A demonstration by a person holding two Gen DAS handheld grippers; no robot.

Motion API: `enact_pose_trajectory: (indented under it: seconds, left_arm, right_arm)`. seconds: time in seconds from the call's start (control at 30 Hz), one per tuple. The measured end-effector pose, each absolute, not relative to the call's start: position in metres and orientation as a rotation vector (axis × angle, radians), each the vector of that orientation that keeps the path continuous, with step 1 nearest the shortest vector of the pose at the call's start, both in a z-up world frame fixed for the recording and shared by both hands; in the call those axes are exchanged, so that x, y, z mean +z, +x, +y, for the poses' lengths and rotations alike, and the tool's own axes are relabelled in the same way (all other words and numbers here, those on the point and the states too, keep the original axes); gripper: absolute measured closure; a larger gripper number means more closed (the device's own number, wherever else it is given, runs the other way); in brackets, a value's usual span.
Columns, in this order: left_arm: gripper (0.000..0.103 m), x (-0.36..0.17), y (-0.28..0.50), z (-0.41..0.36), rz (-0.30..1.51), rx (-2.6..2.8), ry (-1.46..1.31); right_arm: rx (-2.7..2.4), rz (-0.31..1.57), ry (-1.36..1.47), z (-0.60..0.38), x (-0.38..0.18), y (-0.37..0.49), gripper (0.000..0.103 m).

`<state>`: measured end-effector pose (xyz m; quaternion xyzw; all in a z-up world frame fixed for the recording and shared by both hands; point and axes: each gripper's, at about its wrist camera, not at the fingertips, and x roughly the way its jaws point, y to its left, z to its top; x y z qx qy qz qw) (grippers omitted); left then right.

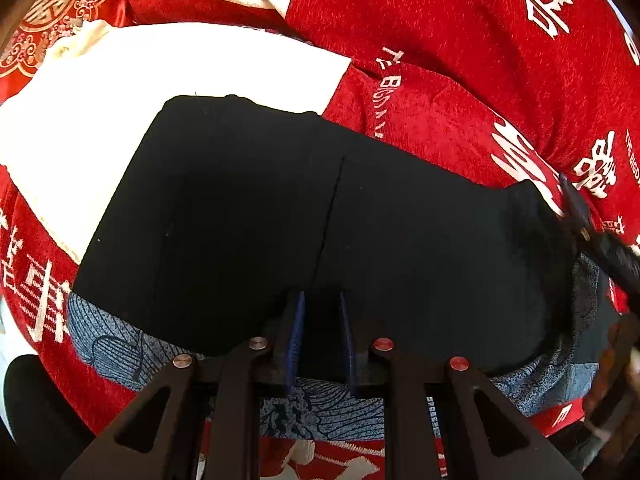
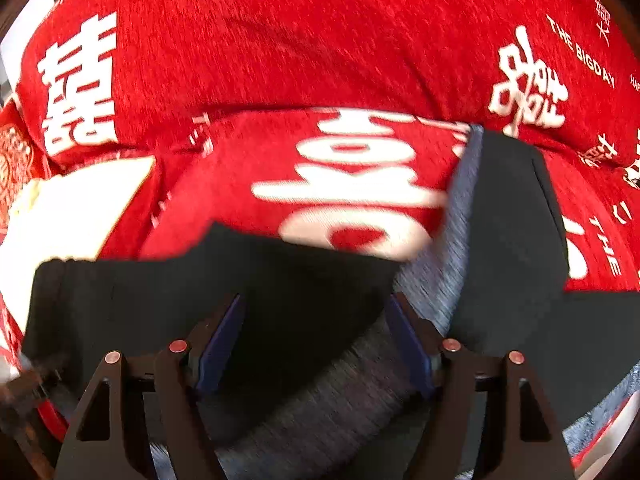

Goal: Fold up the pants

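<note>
Black pants (image 1: 280,208) lie mid-frame in left wrist view, on red blanket (image 1: 440,40), grey patterned cloth (image 1: 108,332) under near edge. Left gripper (image 1: 322,300) nearly shut, pinching near hem. Right gripper (image 2: 316,304) wide open, holding nothing, over pants w/ grey lining (image 2: 448,240) showing. Risk: pinch grabs grey cloth too, drags both. Room: free blanket upper right; white sheet (image 1: 180,68) upper left.
</note>
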<state>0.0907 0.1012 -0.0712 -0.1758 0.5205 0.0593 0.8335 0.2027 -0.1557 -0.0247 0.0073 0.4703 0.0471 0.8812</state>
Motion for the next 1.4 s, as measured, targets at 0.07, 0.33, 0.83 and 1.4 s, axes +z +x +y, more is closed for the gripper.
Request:
enact_pose_trajectory:
  seconds: [0.07, 0.33, 0.83, 1.4]
  left_arm:
    - [0.084, -0.072, 0.089, 0.105, 1.104, 0.109, -0.401]
    - [0.084, -0.068, 0.087, 0.108, 1.149, 0.113, -0.427]
    - [0.083, -0.050, 0.096, 0.006, 1.211, -0.067, -0.194]
    - [0.083, -0.047, 0.101, -0.064, 1.234, -0.287, -0.146]
  right_arm:
    - [0.103, 0.995, -0.009, -0.138, -0.032, 0.214, 0.024]
    - [-0.019, 1.049, -0.111, -0.142, -0.047, 0.209, 0.018]
    - [-0.428, 1.253, -0.157, -0.236, -0.063, 0.291, 0.013]
    - [-0.443, 1.062, 0.364, -0.361, -0.039, 0.064, 0.096]
